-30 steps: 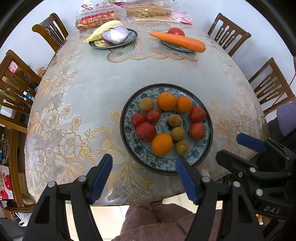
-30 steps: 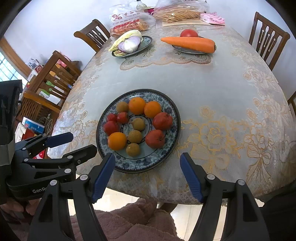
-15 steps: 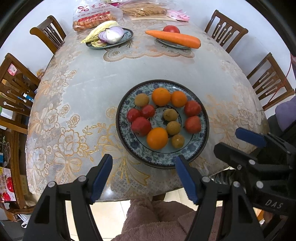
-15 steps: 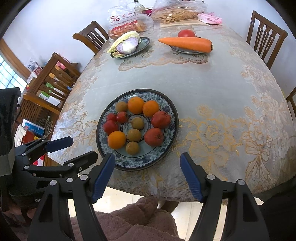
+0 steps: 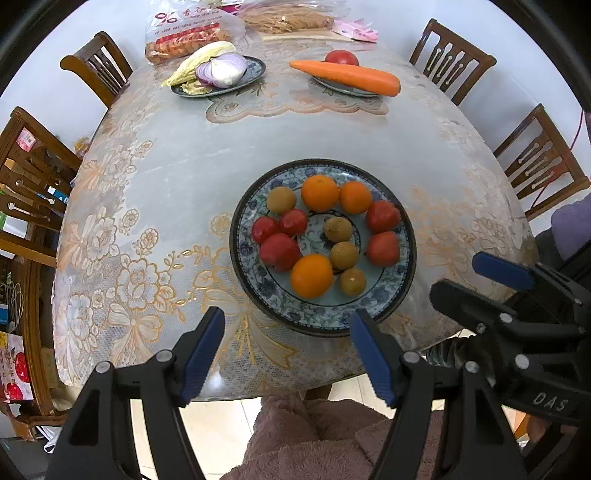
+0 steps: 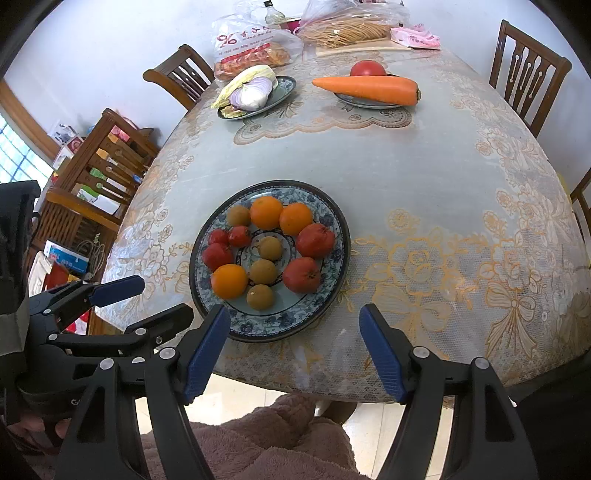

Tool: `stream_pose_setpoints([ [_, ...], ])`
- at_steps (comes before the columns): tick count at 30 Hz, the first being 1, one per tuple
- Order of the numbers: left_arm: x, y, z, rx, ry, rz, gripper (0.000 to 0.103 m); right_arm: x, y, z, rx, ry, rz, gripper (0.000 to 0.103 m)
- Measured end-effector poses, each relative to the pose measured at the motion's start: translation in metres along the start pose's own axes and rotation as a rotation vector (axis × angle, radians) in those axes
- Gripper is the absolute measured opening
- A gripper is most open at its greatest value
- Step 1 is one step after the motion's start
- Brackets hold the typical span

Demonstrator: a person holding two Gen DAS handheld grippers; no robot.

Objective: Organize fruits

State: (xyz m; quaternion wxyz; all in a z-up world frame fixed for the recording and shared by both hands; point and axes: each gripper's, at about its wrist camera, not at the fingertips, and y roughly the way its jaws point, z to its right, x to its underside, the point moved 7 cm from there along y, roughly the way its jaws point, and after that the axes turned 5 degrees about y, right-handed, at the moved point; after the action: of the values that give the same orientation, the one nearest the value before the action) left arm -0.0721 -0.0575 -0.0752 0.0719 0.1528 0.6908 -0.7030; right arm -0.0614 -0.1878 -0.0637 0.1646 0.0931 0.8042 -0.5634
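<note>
A blue patterned plate (image 5: 255, 295) (image 6: 332, 221) sits near the table's front edge. It holds three oranges (image 5: 311, 276) (image 6: 229, 281), several red fruits (image 5: 279, 252) (image 6: 315, 240) and several small brown-yellow fruits (image 5: 344, 255) (image 6: 263, 271). My left gripper (image 5: 287, 349) is open and empty, above the table's front edge just short of the plate. My right gripper (image 6: 294, 345) is open and empty, at the plate's near right. Each gripper shows in the other's view: right (image 5: 476, 284), left (image 6: 144, 306).
At the far side, a plate with onion and cabbage (image 5: 221, 69) (image 6: 255, 92) and a plate with a carrot and a tomato (image 5: 347, 75) (image 6: 367, 88). Bagged food (image 5: 184, 31) lies behind them. Wooden chairs (image 5: 458, 59) ring the table; a shelf (image 6: 92, 177) stands left.
Both grippers have drifted slightly back and up from the table; the plate sits a little higher in both views. Both stay open and empty. The fruits have not moved.
</note>
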Motion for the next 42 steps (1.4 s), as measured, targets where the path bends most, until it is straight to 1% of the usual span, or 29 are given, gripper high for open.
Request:
stream_pose_setpoints([
  [42,0.0004,0.0026,-0.0018,0.001,-0.001,-0.005,0.074,-0.0009,0.004,0.0044,0.003,0.016,-0.009,0.074],
])
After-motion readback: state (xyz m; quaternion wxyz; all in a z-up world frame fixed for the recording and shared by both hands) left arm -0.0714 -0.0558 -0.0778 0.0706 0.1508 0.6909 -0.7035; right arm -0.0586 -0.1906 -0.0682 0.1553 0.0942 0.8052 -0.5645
